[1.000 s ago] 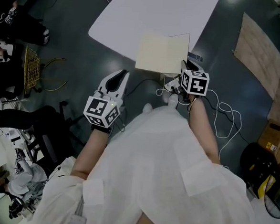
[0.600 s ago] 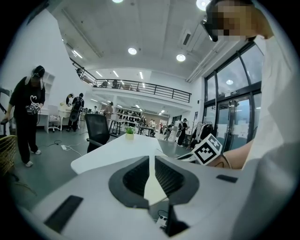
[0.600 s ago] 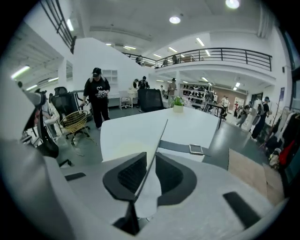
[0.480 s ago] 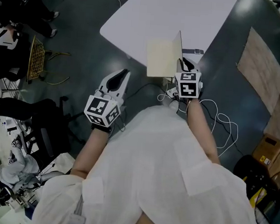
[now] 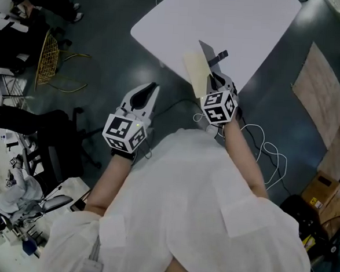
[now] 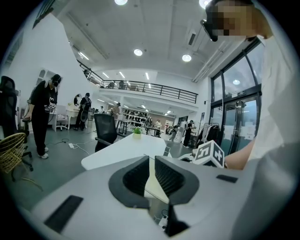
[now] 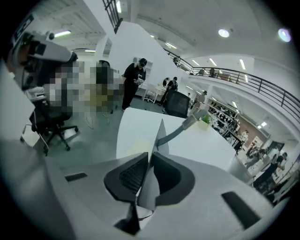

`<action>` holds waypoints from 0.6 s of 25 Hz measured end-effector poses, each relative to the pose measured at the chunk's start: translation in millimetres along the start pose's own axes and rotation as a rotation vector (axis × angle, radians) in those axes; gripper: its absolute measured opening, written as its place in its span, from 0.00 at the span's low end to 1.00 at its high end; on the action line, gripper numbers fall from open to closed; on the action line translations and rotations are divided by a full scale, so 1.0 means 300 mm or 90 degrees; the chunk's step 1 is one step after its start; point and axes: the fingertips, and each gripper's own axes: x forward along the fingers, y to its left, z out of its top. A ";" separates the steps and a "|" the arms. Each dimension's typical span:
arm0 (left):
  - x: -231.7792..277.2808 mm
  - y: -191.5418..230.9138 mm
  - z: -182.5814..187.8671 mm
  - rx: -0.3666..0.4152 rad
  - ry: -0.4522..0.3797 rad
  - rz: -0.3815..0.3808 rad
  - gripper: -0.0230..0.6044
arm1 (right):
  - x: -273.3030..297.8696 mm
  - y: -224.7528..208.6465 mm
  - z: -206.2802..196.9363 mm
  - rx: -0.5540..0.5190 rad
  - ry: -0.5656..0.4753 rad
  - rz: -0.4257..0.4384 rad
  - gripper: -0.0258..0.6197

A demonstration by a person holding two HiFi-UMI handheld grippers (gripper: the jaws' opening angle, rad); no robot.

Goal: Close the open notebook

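The right hand-held gripper (image 5: 212,78) clamps the notebook (image 5: 194,71) by its cover (image 7: 161,132), seemingly half-folded over; laying it flat remains. The left hand-held gripper (image 6: 150,165) is closed on nothing.

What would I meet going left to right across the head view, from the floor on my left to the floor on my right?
Wire basket → left gripper → notebook, its raised cover pinched in the right gripper → white cable on the floor → wooden board.
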 end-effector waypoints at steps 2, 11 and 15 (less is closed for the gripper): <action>-0.001 0.008 -0.003 -0.003 0.001 0.004 0.09 | 0.018 0.031 -0.018 -0.027 0.012 0.012 0.10; 0.010 0.047 -0.032 -0.015 0.014 0.009 0.09 | 0.110 0.135 -0.111 -0.141 0.056 0.057 0.13; 0.012 0.040 -0.037 -0.015 0.019 0.010 0.09 | 0.139 0.134 -0.147 -0.179 0.066 0.066 0.14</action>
